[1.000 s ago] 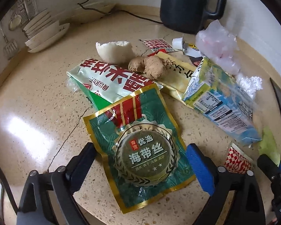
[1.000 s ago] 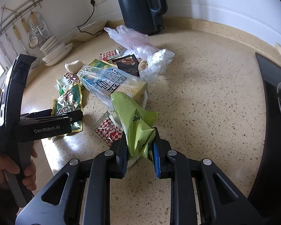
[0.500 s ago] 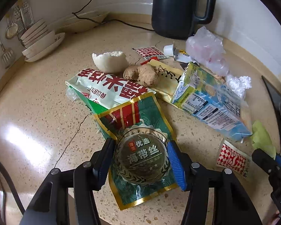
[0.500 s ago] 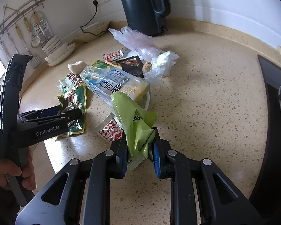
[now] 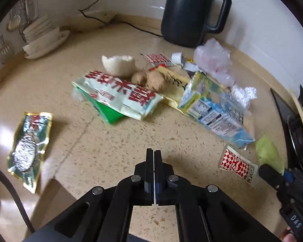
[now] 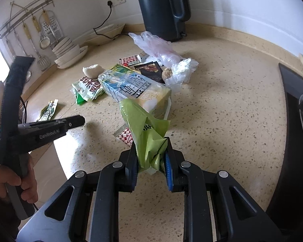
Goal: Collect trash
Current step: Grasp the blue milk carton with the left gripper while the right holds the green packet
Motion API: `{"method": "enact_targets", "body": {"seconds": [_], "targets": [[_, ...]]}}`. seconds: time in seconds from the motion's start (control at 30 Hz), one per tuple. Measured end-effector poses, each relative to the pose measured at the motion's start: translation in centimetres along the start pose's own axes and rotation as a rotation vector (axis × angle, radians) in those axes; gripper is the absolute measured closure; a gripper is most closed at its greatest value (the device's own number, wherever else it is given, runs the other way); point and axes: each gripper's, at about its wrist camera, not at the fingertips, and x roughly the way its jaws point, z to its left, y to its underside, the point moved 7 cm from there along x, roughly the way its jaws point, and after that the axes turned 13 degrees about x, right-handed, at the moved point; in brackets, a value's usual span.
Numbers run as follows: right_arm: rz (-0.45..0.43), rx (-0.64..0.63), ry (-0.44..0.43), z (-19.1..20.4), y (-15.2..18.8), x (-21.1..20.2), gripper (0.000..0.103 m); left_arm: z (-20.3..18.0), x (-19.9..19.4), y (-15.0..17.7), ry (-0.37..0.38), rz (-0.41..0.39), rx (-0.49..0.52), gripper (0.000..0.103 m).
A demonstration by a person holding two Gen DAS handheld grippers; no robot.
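Observation:
In the left wrist view my left gripper [image 5: 154, 153] is shut with nothing between its fingers, over bare counter. The green-and-gold snack packet [image 5: 29, 147] lies flat far to its left, near the counter's edge. My right gripper [image 6: 151, 155] is shut on a crumpled green plastic bag [image 6: 145, 129], held above the counter. The left gripper [image 6: 78, 121] shows from the side in the right wrist view, with the packet [image 6: 48, 111] beyond it. Trash lies ahead: a milk carton [image 5: 216, 109], a white-and-red packet [image 5: 119, 96], an eggshell [image 5: 118, 64], ginger [image 5: 151, 78], a checkered sachet [image 5: 237, 165].
A black kettle [image 5: 189, 14] stands at the back by the wall, with a clear plastic bag [image 5: 214, 60] in front of it. Stacked white bowls [image 5: 44, 40] sit at the back left. A black stove top [image 6: 293, 121] borders the counter on the right.
The left jaws, open around the green-and-gold packet before, are now shut and empty. The packet now lies away to the left near the edge. The right gripper keeps its hold.

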Motion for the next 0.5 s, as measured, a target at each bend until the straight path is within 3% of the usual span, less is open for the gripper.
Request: {"method": "enact_targets", "body": {"seconds": [0.03, 0.1, 0.17, 0.2, 0.33, 0.5], "targets": [[0.004, -0.006, -0.002, 0.2, 0.1, 0.0, 0.082, 0.4, -0.5, 0.0, -0.013, -0.012, -0.008, 0.099], [0.007, -0.013, -0.004, 0.6, 0.2, 0.1, 0.082, 1.2, -1.6, 0.1, -0.023, -0.029, -0.015, 0.089], [0.000, -0.018, 0.004, 1.0, 0.1, 0.1, 0.082, 2.1, -2.4, -0.1, -0.029, -0.055, -0.033, 0.060], [-0.009, -0.018, 0.004, 1.2, -0.1, 0.0, 0.082, 2.5, -2.7, -0.3, -0.033, -0.073, -0.046, 0.056], [-0.038, -0.023, 0.023, 1.5, -1.0, -0.4, 0.082, 3.9, -3.4, -1.6, -0.006, -0.138, -0.126, 0.049], [-0.059, -0.001, 0.051, 0.6, -1.8, -0.7, 0.082, 3.8, -2.3, -4.2, 0.063, -0.137, -0.209, 0.049]]}}
